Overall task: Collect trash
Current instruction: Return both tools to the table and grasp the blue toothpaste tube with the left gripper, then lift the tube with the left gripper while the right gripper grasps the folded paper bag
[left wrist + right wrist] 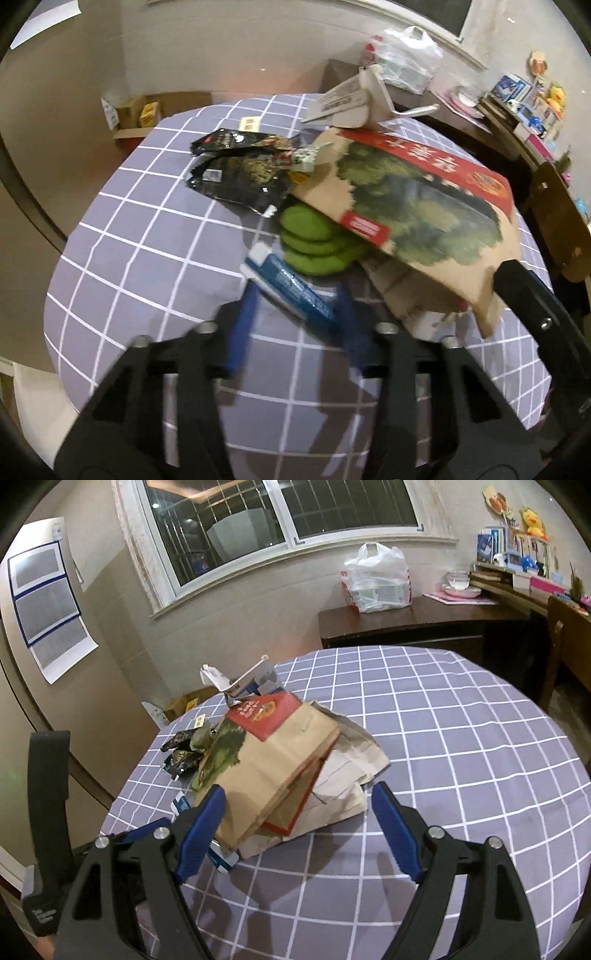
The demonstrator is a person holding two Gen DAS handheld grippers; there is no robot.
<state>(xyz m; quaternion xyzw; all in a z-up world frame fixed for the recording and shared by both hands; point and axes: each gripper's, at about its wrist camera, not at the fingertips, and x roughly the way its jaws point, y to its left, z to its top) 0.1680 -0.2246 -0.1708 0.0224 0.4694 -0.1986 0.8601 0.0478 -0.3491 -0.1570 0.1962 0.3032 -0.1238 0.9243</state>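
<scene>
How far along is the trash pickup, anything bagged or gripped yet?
Done: nothing visibly collected; all the trash sits in a pile on the checked tablecloth.
In hand: the left gripper straddles the blue tube, contact too blurred to call; the right gripper is open at the paper bag.
Left: tube, bag, green discs, black wrappers, white box.

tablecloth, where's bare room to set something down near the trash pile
Bare checked tablecloth lies to the right of the brown paper bag, out to the table's edge by the dark side table, and in front of the right gripper. The pile's left is crowded: black snack wrappers, green discs, blue tube.
</scene>
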